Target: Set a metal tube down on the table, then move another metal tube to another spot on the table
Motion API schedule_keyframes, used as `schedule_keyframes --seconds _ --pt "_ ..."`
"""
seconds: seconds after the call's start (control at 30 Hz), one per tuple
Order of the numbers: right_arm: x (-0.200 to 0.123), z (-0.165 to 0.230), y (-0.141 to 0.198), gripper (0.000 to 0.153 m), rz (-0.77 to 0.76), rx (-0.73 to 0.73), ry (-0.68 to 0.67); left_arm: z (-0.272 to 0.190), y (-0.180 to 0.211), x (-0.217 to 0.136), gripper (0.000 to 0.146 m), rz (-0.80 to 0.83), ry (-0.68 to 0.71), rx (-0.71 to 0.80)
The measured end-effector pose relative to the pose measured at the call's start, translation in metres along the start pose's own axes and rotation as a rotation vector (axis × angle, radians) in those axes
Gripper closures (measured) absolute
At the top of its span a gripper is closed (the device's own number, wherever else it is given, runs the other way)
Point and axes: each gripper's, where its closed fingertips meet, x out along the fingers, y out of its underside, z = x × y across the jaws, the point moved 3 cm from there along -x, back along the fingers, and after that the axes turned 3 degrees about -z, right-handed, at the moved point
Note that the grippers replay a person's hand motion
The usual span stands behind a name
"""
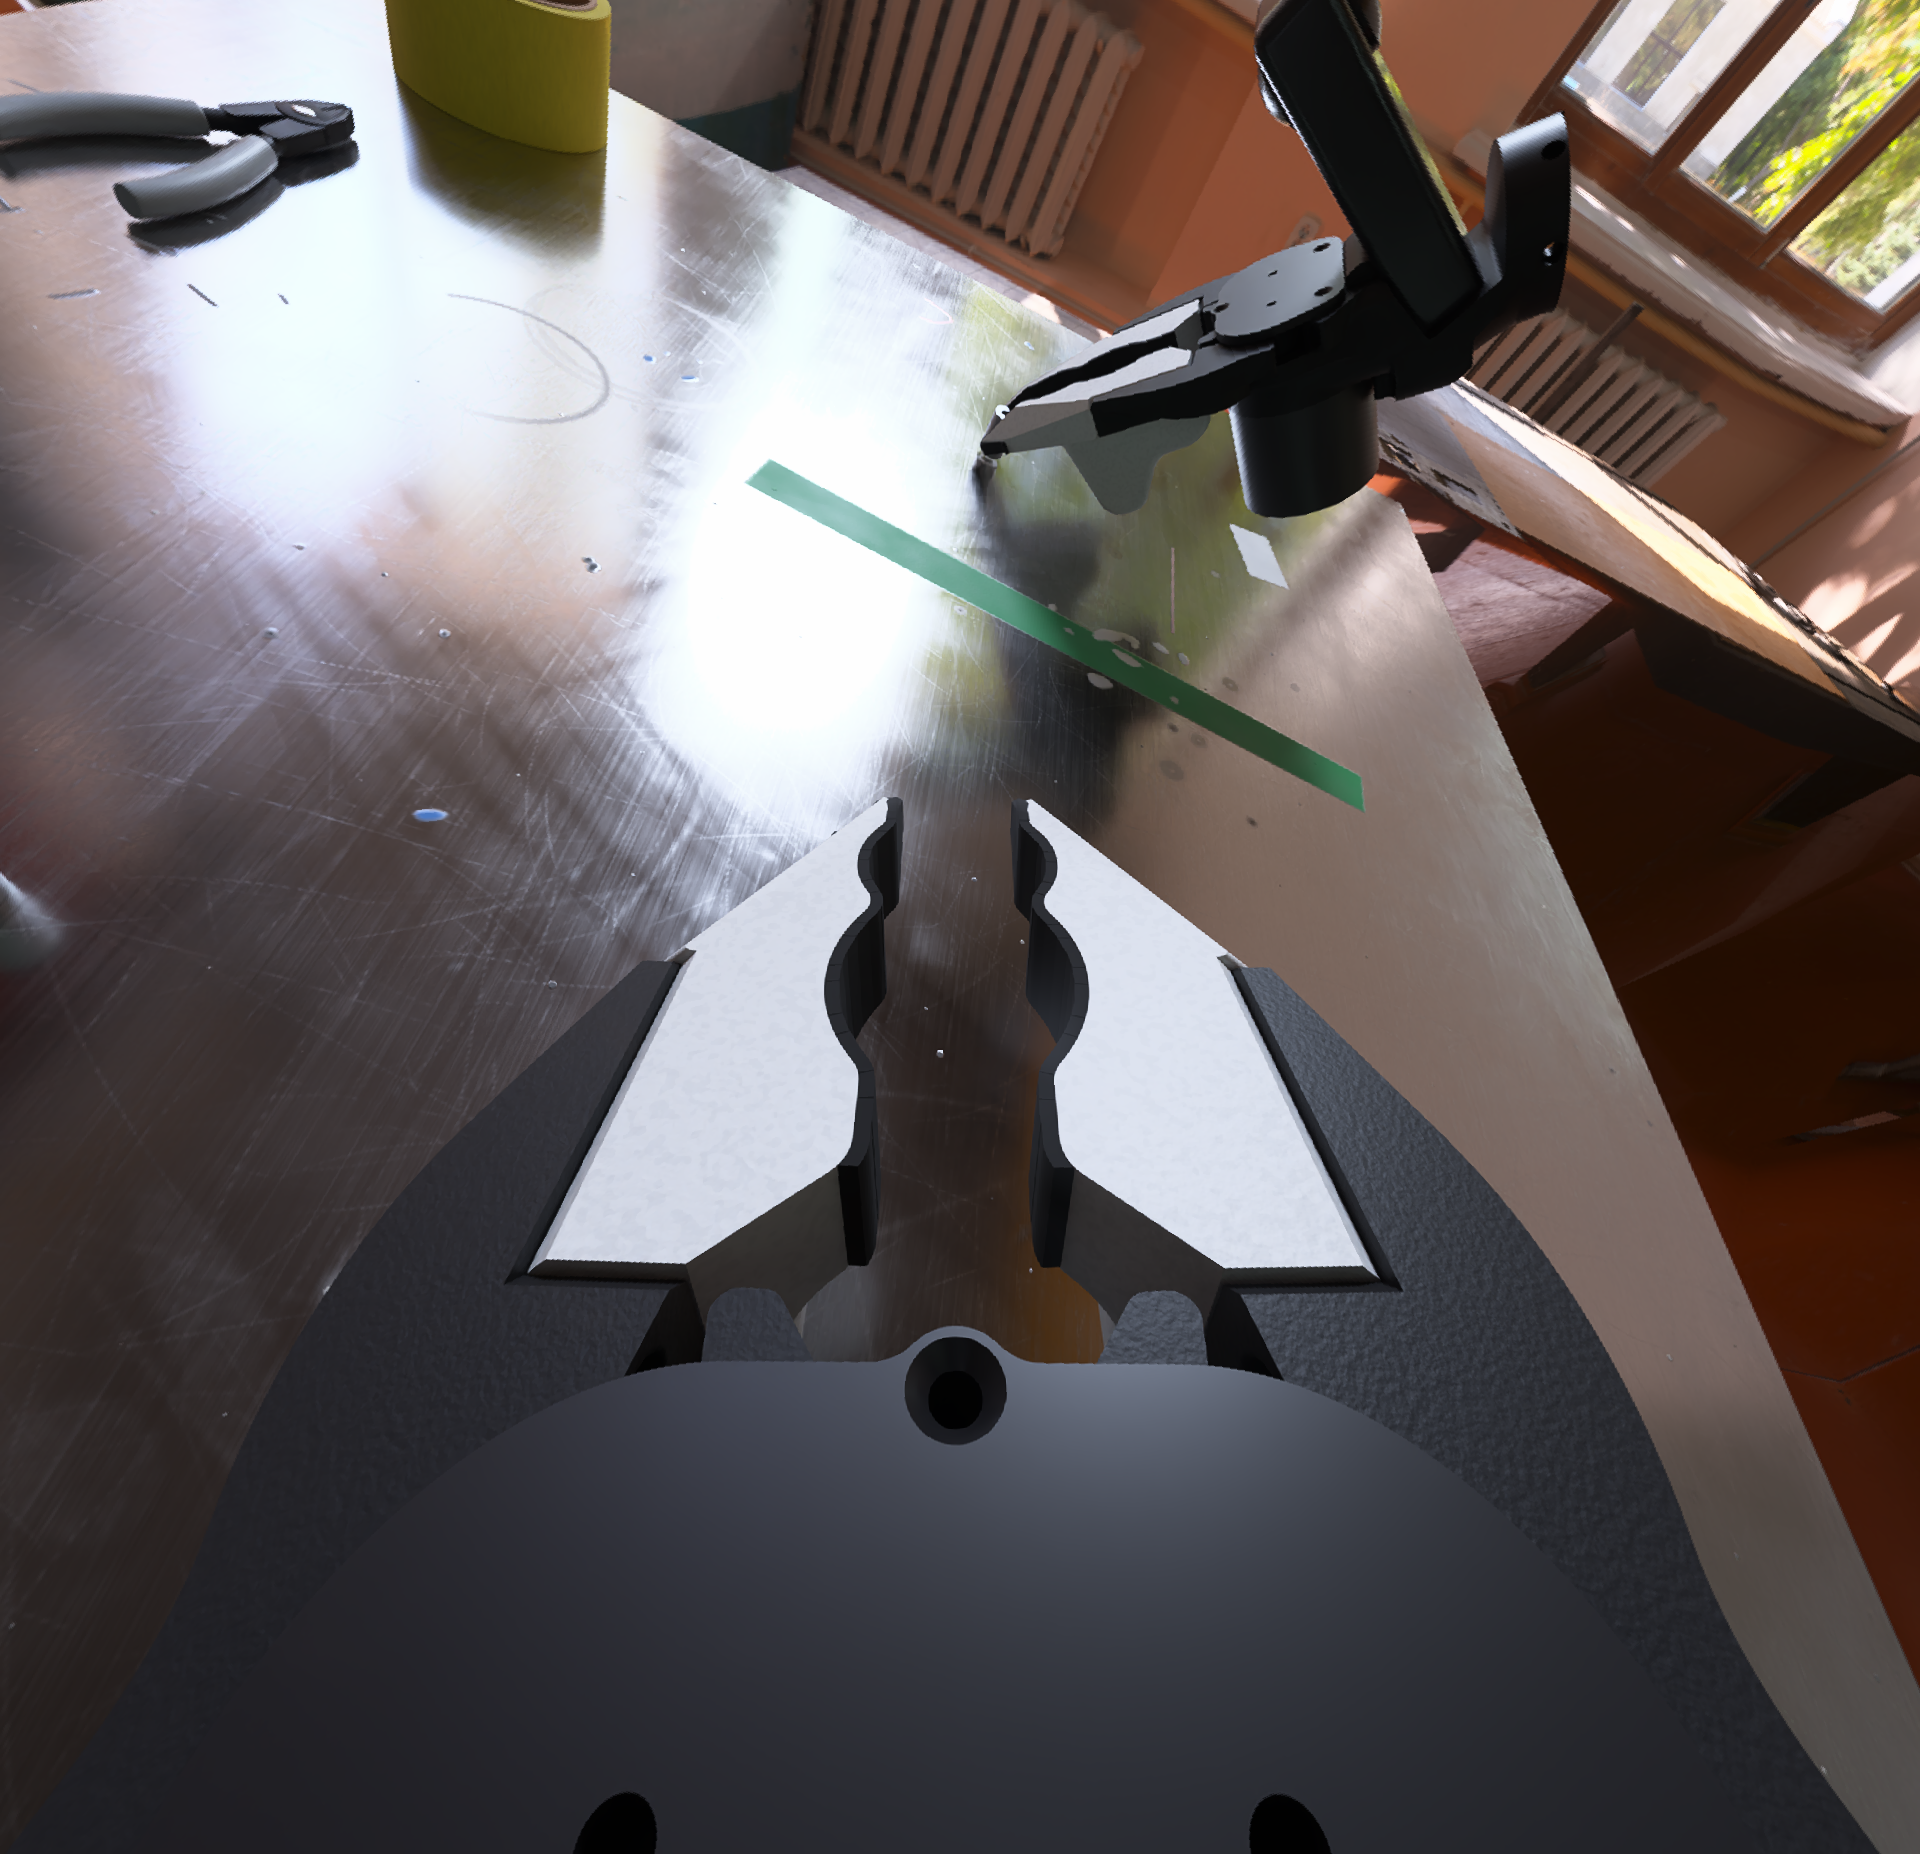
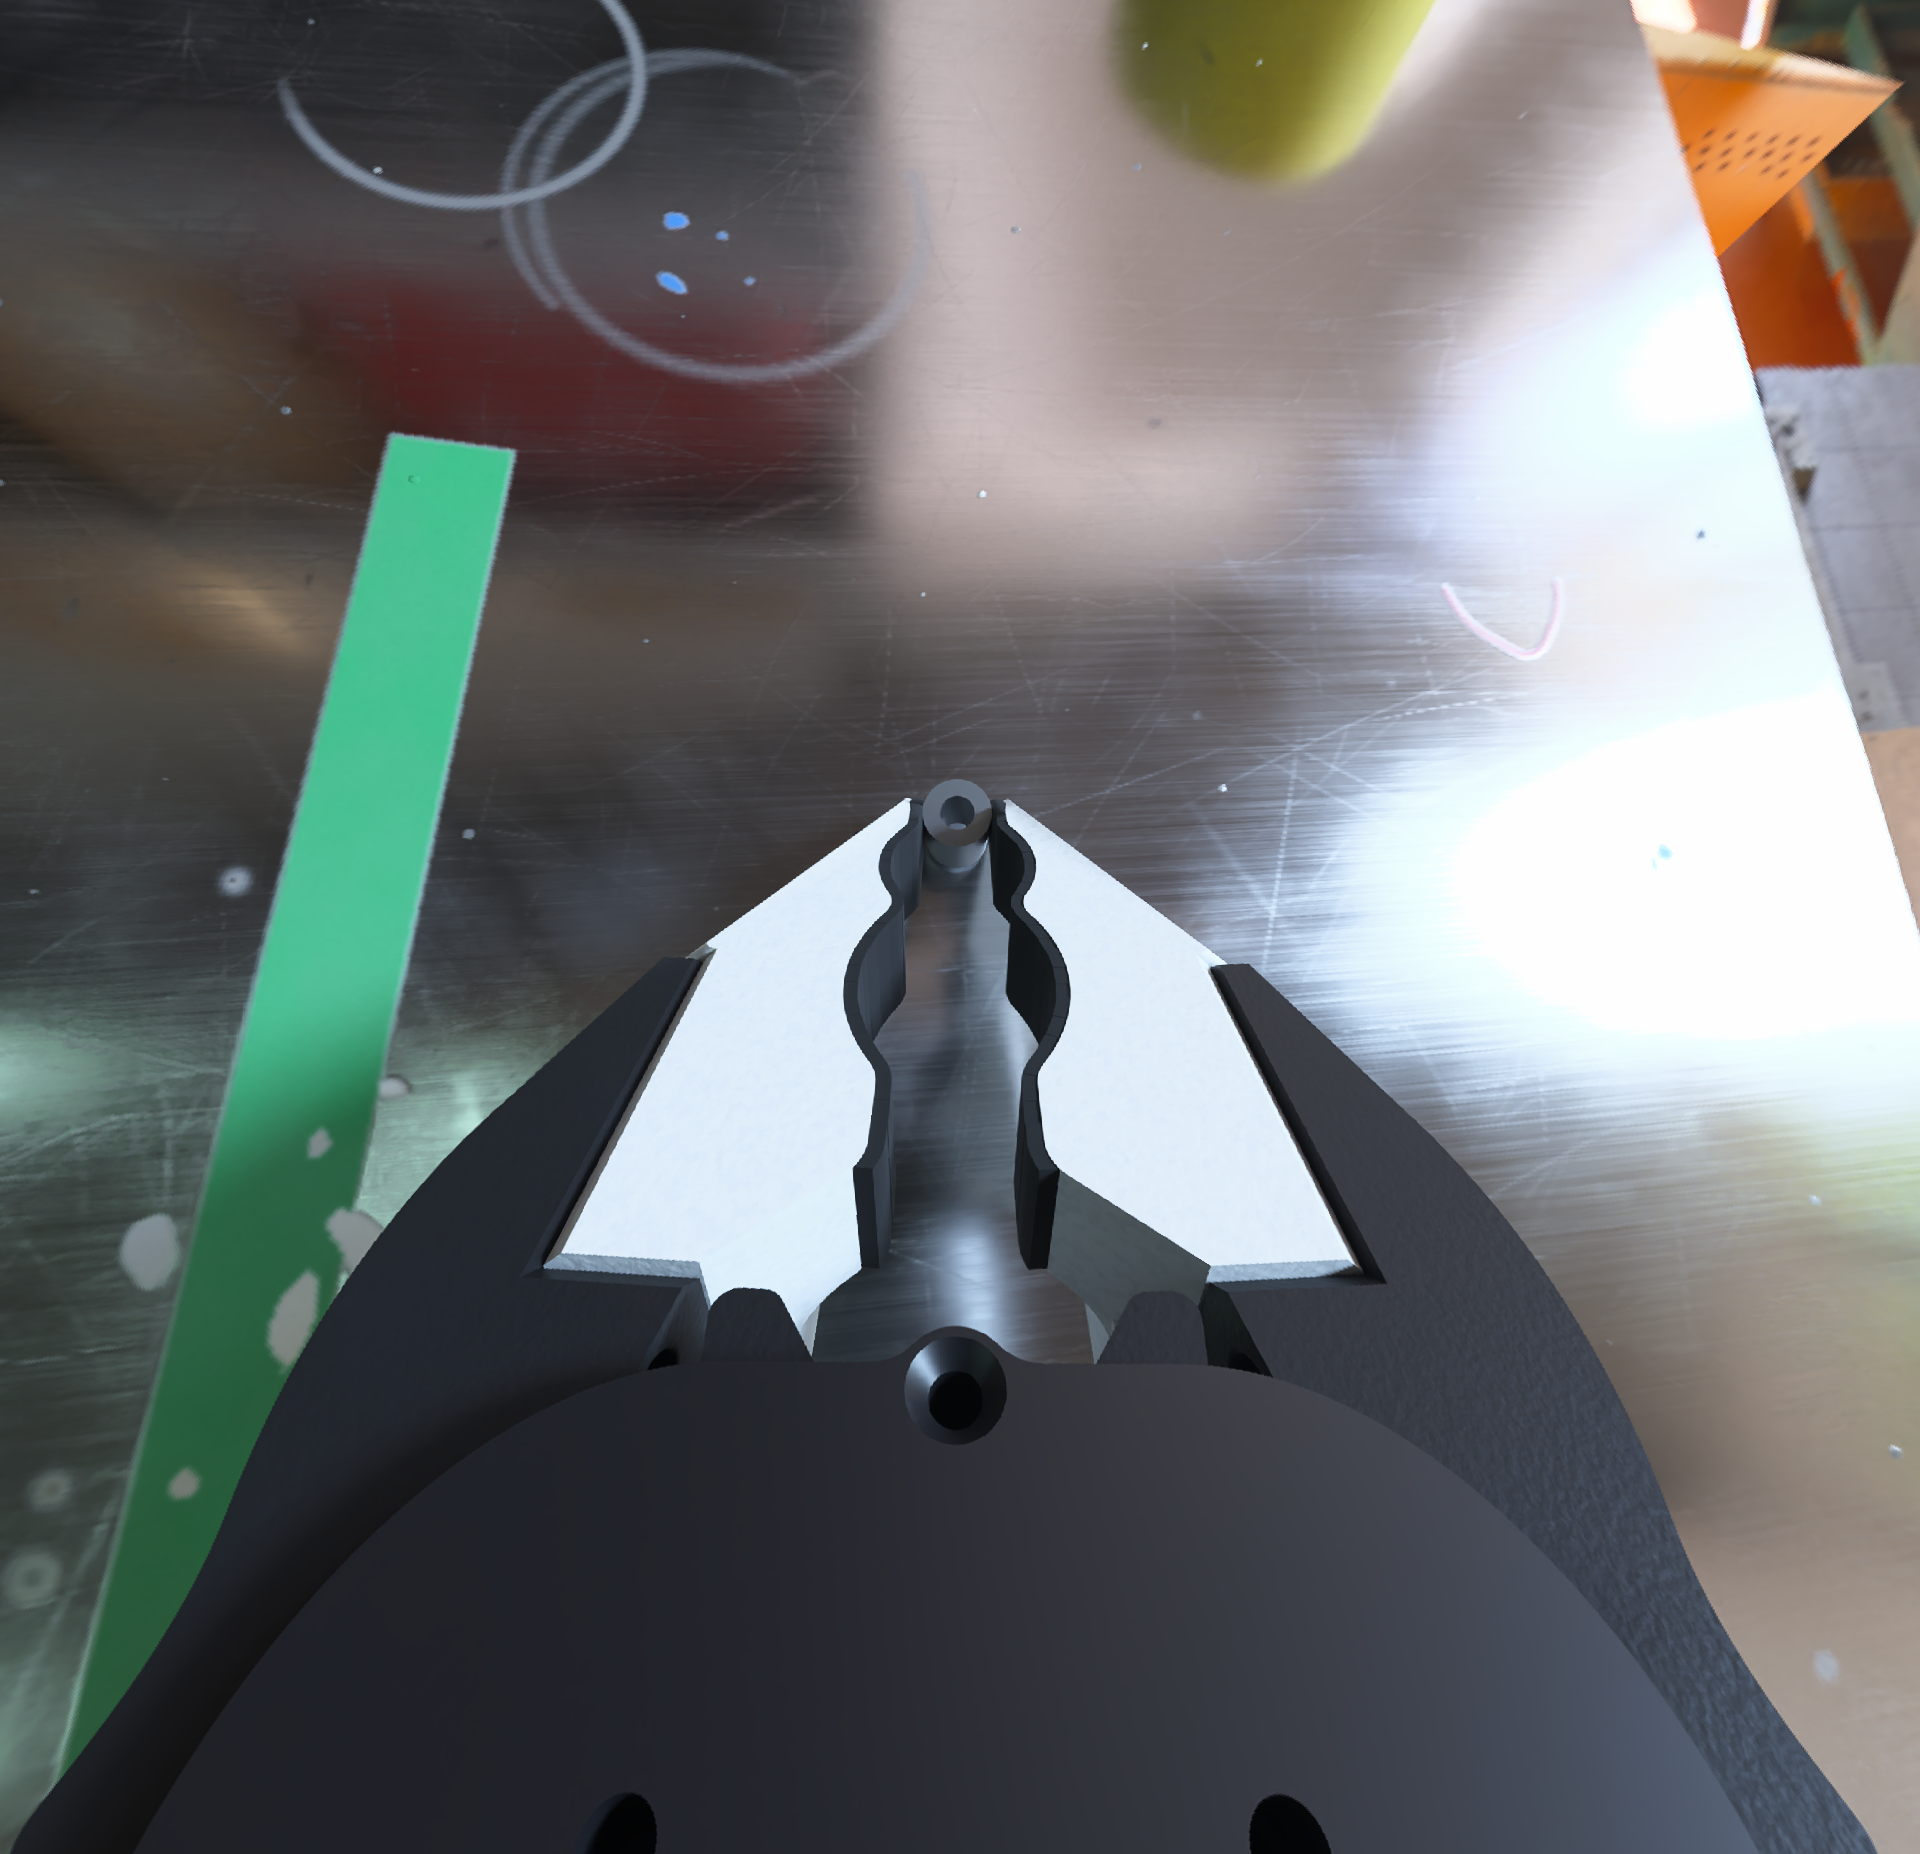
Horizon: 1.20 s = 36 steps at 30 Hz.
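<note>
Left tool (image 1: 956, 817): its two white-faced fingers stand apart with nothing between them, hovering over the near part of the tabletop (image 1: 312, 661).
Right tool (image 2: 956, 817): closed around a small grey metal tube (image 2: 954, 828), pinched at the very fingertips. In the left wrist view this tool (image 1: 995, 438) sits far and to the right, angled down with its tips at or just above the surface; contact cannot be told.
Metal tube: a short hollow cylinder, its open end facing the right wrist camera, upright between the fingertips. Only this one tube can be made out.
Tabletop: scratched, shiny metal with bright glare and faint circular scuffs.
Green strip (image 1: 1049, 630): a flat band lying on the tabletop between the two tools, just left of the right tool in its own view (image 2: 405, 817).
Yellow tape roll (image 1: 499, 48): stands on the far side.
Pliers (image 1: 187, 147): grey-handled, lying at the far left, near the roll.
Background: radiators (image 1: 956, 79) and windows beyond the tabletop's far right edge.
</note>
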Motion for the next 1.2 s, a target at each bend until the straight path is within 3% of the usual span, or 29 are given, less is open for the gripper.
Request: schedule_keyframes --seconds 0.17,0.27,0.43,0.53,0.77,1.0,1.2 --pt "-0.001 0.003 0.001 0.14 0.03 0.04 -0.035 0.001 0.0 0.0 0.125 -0.002 -0.007 -0.008" --pt "-0.007 0.003 -0.006 0.119 0.008 0.055 -0.038 0.003 0.0 0.0 0.125 -0.007 -0.009 -0.025" --pt "-0.023 0.016 -0.04 0.115 -0.117 0.015 -0.061 0.009 -0.005 -0.004 0.125 -0.022 -0.008 -0.041" --pt "-0.034 0.056 -0.076 0.115 -0.26 -0.079 -0.212 0.019 -0.017 -0.012 0.125 -0.033 -0.049 -0.006" --pt "-0.056 0.208 -0.152 0.115 -0.546 -0.317 -0.77 0.068 -0.053 -0.052 0.126 -0.072 -0.218 0.168" --pt "-0.021 0.306 -0.179 0.124 -0.569 -0.468 -0.985 0.111 -0.052 -0.08 0.126 -0.05 -0.321 0.305" --pt "0.007 0.325 -0.161 0.136 -0.463 -0.352 -1.096 0.133 -0.036 -0.089 0.126 -0.047 -0.374 0.238"
